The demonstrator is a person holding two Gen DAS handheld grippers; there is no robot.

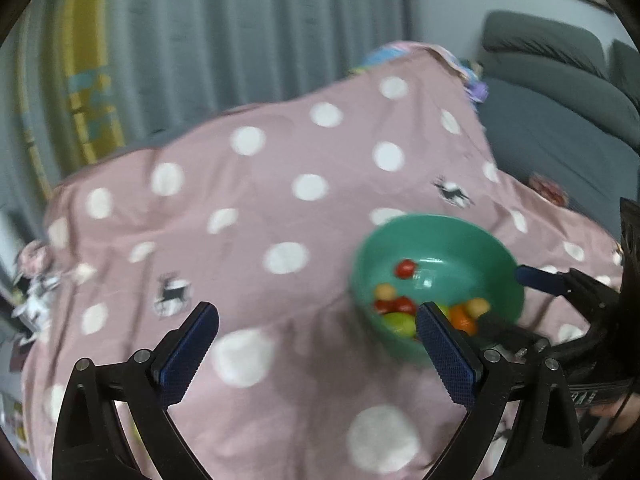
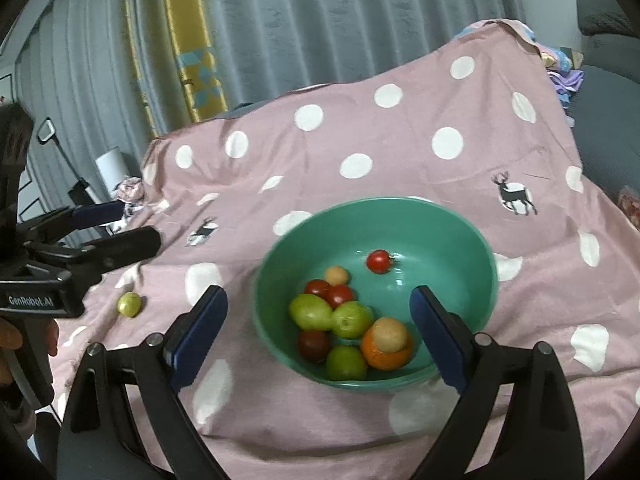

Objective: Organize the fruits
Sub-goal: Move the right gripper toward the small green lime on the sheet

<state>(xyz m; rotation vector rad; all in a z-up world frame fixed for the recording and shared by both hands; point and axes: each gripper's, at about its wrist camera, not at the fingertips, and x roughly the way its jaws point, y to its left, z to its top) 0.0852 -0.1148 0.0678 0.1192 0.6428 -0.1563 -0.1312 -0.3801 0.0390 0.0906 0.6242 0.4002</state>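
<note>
— How many fruits sit in the green bowl (image 2: pixel 460 236)?
— Ten: four green, three dark red, one orange (image 2: pixel 385 354), two small tan.
— And outside it?
— One green fruit (image 2: pixel 129 304) on the cloth (image 2: pixel 400 148).

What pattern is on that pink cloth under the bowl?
White polka dots and small deer on the cloth, clearest in the right wrist view.

Both pictures are lit softly and evenly, somewhat dim, with a cool grey tone. Shadows are weak and have no sharp edge. The left wrist view is smeared by motion blur over almost the whole frame. The right wrist view is sharper. A small glare spot shines inside the green bowl (image 2: pixel 460 240). The fisheye lens bends the edges, and the corners are black.
</note>
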